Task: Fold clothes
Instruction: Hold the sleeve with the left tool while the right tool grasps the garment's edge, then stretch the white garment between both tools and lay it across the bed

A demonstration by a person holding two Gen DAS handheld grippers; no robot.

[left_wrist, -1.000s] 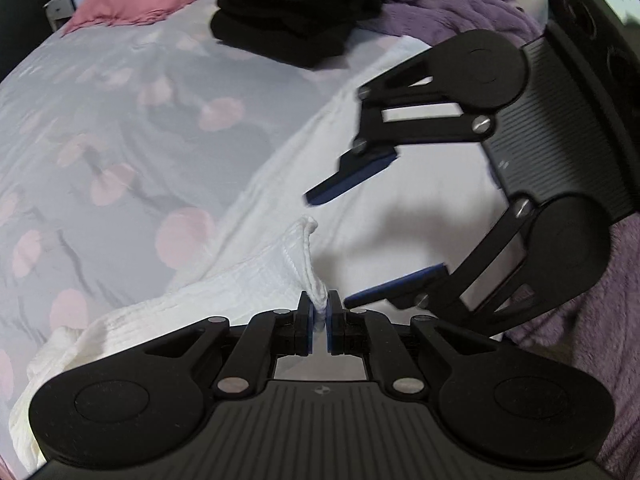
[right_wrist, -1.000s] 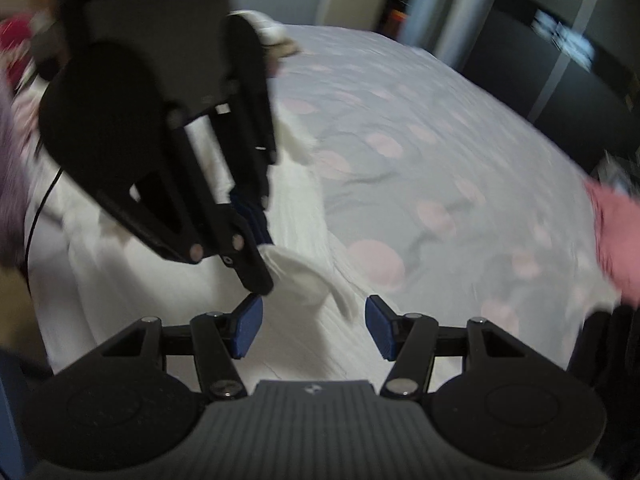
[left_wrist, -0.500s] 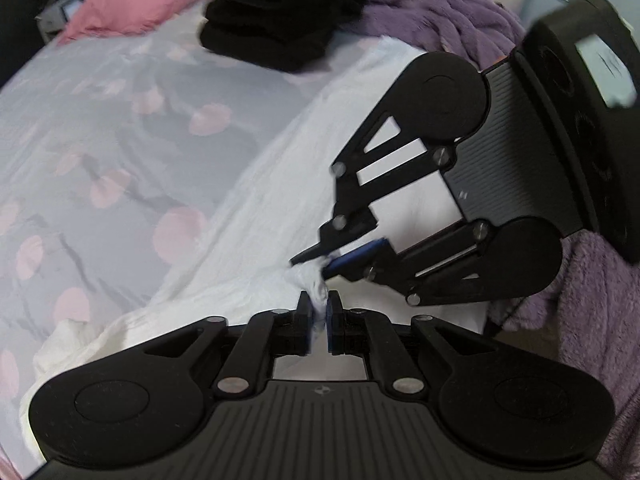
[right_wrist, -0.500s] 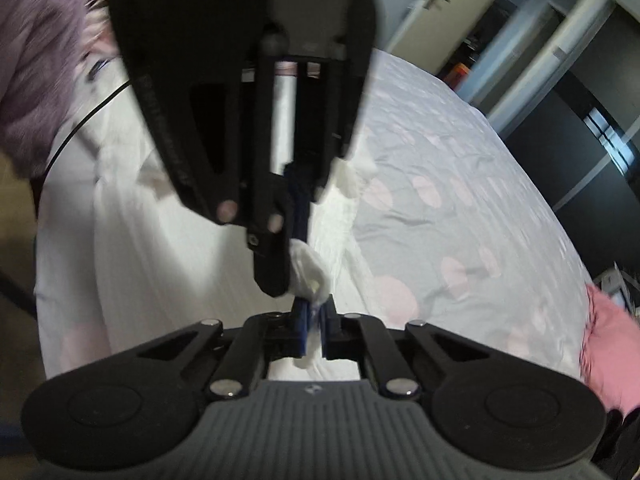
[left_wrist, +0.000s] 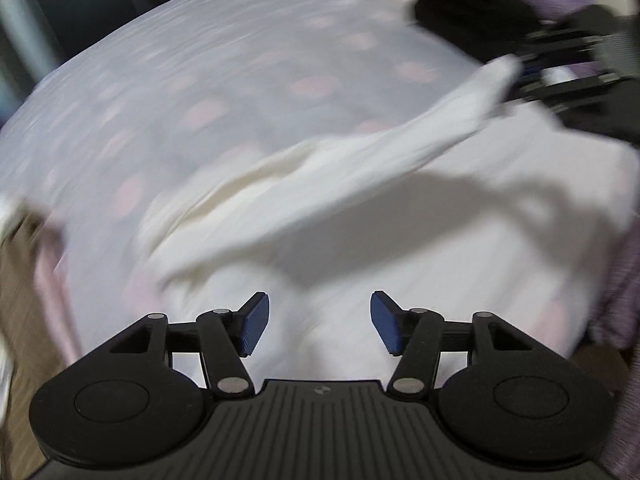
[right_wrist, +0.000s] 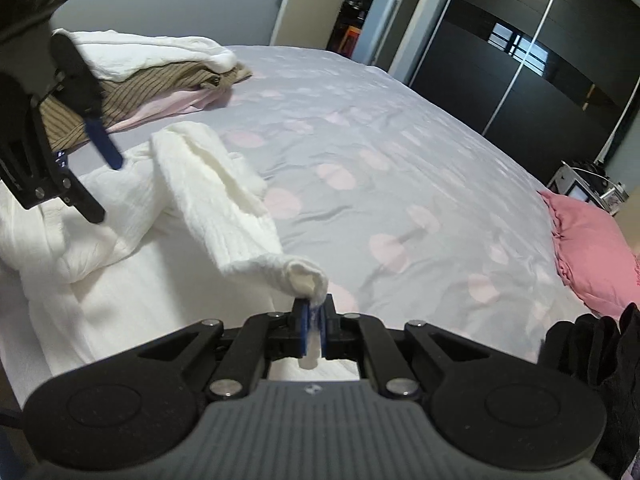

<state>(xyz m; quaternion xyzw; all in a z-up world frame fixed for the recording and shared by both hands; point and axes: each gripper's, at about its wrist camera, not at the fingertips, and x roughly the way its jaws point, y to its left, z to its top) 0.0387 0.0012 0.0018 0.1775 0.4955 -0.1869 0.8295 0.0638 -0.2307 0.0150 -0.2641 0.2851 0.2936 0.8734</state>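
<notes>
White garment (right_wrist: pixel 224 216) — its sleeve end pinched in the right gripper (right_wrist: pixel 314 330), lifted off the bed (right_wrist: pixel 400 184); the left gripper (left_wrist: pixel 316 326) is opening, empty, just above the cloth.

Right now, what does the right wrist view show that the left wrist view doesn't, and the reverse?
Only the right wrist view shows the right gripper shut on the white sleeve's cuff, a stack of folded clothes across the bed, and the dark wardrobe.

Only the left wrist view shows the left gripper with its jaws opening and nothing between them, and a purple blanket.

Both show the white garment, the grey bedspread with pink spots, and the pink pillow.
</notes>
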